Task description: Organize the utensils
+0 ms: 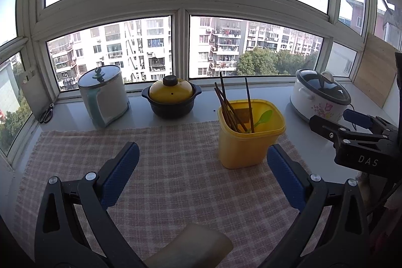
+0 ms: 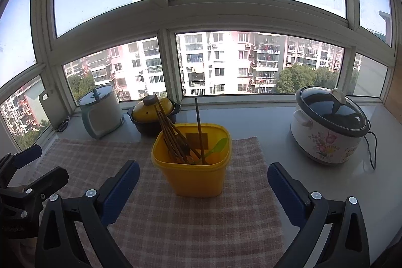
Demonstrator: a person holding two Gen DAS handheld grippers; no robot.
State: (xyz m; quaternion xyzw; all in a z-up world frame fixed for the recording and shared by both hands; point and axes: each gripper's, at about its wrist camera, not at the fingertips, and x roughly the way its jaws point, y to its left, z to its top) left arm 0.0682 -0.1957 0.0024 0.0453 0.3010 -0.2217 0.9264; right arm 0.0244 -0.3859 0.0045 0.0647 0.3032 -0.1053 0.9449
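Note:
A yellow plastic tub [image 1: 248,140] [image 2: 193,172] stands on the checked cloth [image 1: 163,162]. In it lean several dark brown chopsticks [image 1: 227,104] [image 2: 173,137] and a green plastic spoon [image 1: 262,117] [image 2: 217,145]. My left gripper [image 1: 202,162] is open over bare cloth, with the tub just ahead of its right finger and nothing between the pads. My right gripper [image 2: 203,165] is open too, its blue pads [image 2: 123,182] well clear of the tub, which stands ahead between them. Each gripper shows in the other's view: right [image 1: 336,121], left [image 2: 50,160].
Along the windowsill stand a white and teal pot with a glass lid [image 1: 103,94], a black casserole with a yellow lid [image 1: 170,97] and a flowered rice cooker [image 2: 326,124] with its cord. Scissors [image 1: 46,113] lie far left. A tan object [image 1: 191,248] lies at the near edge.

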